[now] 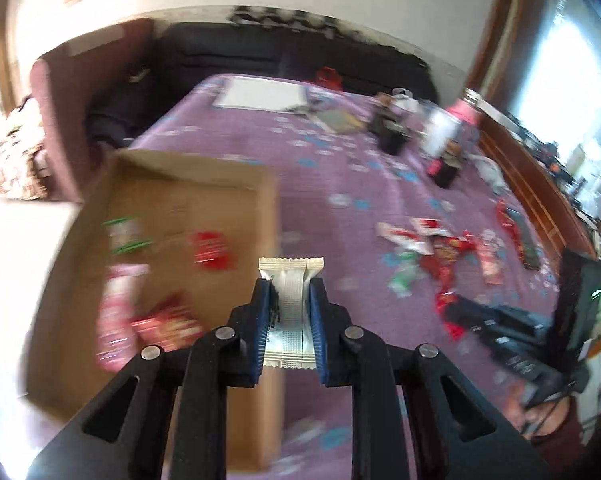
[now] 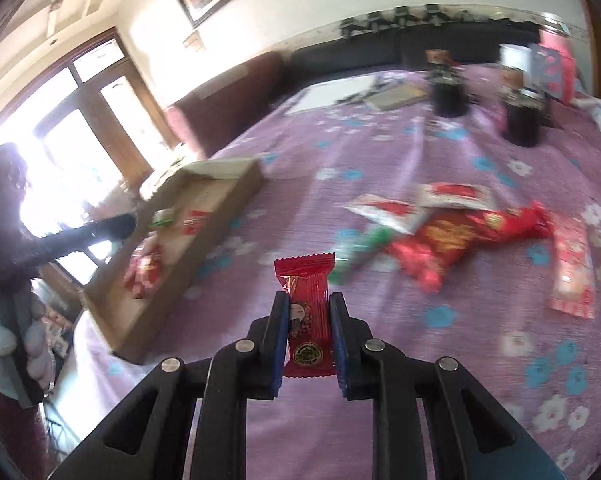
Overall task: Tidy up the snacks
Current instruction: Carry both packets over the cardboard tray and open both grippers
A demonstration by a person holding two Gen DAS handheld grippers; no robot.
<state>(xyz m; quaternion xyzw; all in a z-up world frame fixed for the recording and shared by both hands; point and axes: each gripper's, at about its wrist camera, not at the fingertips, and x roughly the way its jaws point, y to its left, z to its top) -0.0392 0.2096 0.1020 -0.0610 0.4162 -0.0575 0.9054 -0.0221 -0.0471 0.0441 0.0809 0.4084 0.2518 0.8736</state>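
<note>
Over the right wall of the cardboard box (image 1: pixel 196 200), the left gripper (image 1: pixel 290 292) was clamped on a white snack packet (image 1: pixel 291 280), its jaws narrow on the wrapper. Several packets already lay inside the box, red and pink ones among them. The right gripper (image 2: pixel 308 308) was closed on a red snack packet (image 2: pixel 306 300) above the purple flowered tablecloth (image 2: pixel 380 360), with the box well off toward the table's left edge.

Step judged: carrying to the box, both hands loaded. The next move would call for bringing the white packet clear inside the walls before letting go; the red one had farther to travel.

A loose pile of snacks (image 2: pixel 452 232) remained near the table's right side. Dark jars (image 2: pixel 522 122) and papers sat toward the far edge; a dark sofa ran behind, with bright windows on both sides.
</note>
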